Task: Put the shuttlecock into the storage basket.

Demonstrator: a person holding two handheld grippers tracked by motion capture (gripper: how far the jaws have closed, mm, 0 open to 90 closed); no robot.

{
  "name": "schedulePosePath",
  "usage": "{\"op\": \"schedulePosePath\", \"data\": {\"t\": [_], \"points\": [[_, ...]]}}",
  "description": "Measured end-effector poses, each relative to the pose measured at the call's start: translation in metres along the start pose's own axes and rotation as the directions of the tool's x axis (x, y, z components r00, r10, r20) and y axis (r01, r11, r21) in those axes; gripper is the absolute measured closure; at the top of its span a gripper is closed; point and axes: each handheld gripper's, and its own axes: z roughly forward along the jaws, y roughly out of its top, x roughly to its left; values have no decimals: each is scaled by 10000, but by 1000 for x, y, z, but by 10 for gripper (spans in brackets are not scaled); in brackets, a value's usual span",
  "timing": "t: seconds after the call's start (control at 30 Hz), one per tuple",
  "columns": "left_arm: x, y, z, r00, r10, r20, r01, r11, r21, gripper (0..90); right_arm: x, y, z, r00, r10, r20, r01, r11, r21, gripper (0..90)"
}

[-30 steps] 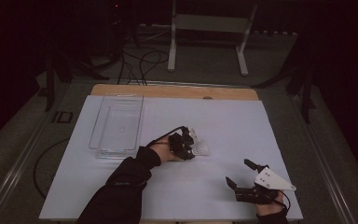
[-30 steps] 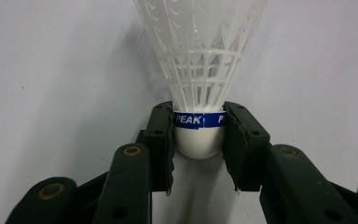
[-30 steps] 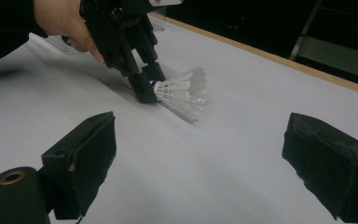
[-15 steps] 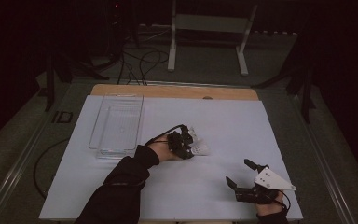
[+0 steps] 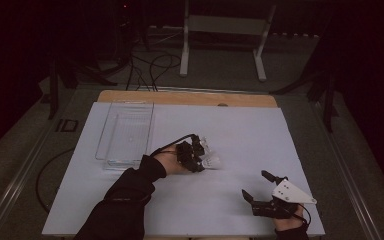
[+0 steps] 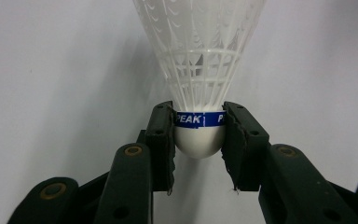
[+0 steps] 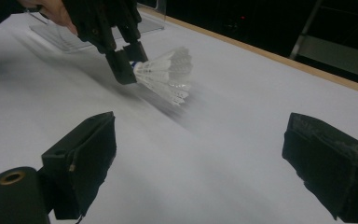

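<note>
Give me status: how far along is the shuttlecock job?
Done: the left gripper is shut on the shuttlecock at its cork base, by the blue band. In hand: the shuttlecock sits mid-table, right of the clear tray. Left: nothing shows in the tray, so if that is the target, carry and release remain. The right gripper is open with nothing between its jaws, near the table's front edge.

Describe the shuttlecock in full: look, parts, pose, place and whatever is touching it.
The shuttlecock is white, with a rounded, smooth cork-like head and a plastic-looking lattice skirt that flares away from the jaws. A blue band around the head's top reads PEAK in white letters. The left gripper is shut on it, one pad pressed against each side of the head. In the right gripper view the skirt points away from the gripper and slightly downward, low over the white table, near its middle, right of the clear tray.
</note>
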Motion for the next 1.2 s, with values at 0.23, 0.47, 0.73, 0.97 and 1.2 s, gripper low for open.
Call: {"op": "schedulePosePath", "data": {"t": [0.23, 0.47, 0.73, 0.97, 1.2], "points": [[-4, -3, -7, 9999, -5, 166, 3, 9999, 115, 662, 0, -1, 2, 10000, -36, -71, 36, 10000, -8, 96], [-9, -5, -14, 10000, 35, 8, -35, 9992, 407, 662, 0, -1, 2, 9999, 16, -123, -17, 10000, -40, 97], [-12, -5, -26, 10000, 6, 65, -8, 9995, 328, 662, -1, -2, 4, 9999, 26, -137, -26, 10000, 28, 96], [-14, -4, -35, 10000, 55, 24, -55, 9994, 334, 662, -1, -2, 4, 9999, 80, -121, -80, 10000, 3, 97], [-15, -2, -45, 9998, 117, 138, -124, 9988, 464, 662, -1, -1, 3, 9999, 79, -108, -79, 10000, -23, 96]]}}
